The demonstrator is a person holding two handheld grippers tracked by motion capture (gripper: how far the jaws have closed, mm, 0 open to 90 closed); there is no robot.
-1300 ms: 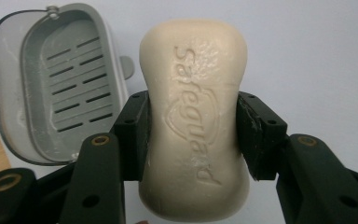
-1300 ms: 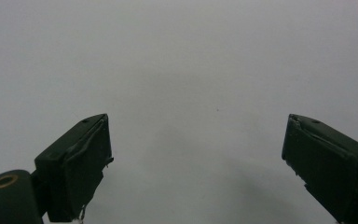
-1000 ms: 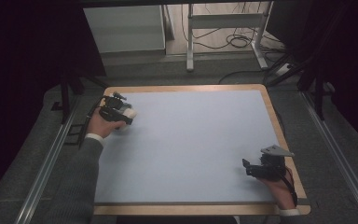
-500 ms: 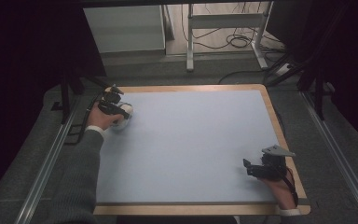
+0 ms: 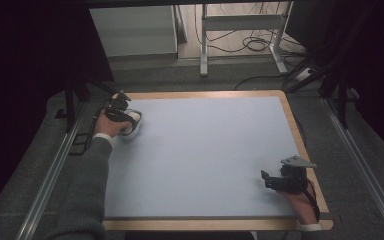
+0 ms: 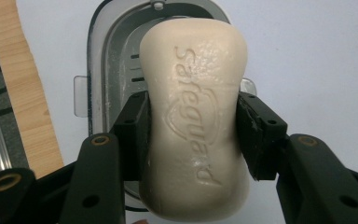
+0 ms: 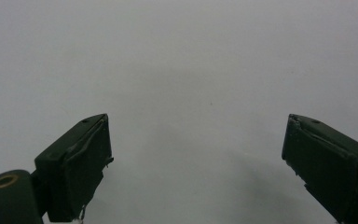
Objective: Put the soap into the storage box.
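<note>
Your left gripper (image 6: 192, 135): jaws clamped on both long sides of cream soap bar (image 6: 195, 121), embossed lettering up. Bar sits directly above grey soap dish (image 6: 116, 70); contact with dish unclear. Dish at table's far-left corner, on blue mat (image 5: 205, 150). Your right gripper (image 7: 196, 163): jaws spread wide, nothing between, over bare mat near wooden table edge (image 5: 305, 150), near-right side.

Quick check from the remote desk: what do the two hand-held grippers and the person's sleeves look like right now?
Both are black with two blocky jaws and brass-coloured rivets. The right hand-held gripper carries a grey three-cornered plate on top, and a dark cable runs back along the wrist. The arm behind the left hand-held gripper wears a grey sleeve with a white cuff.
</note>
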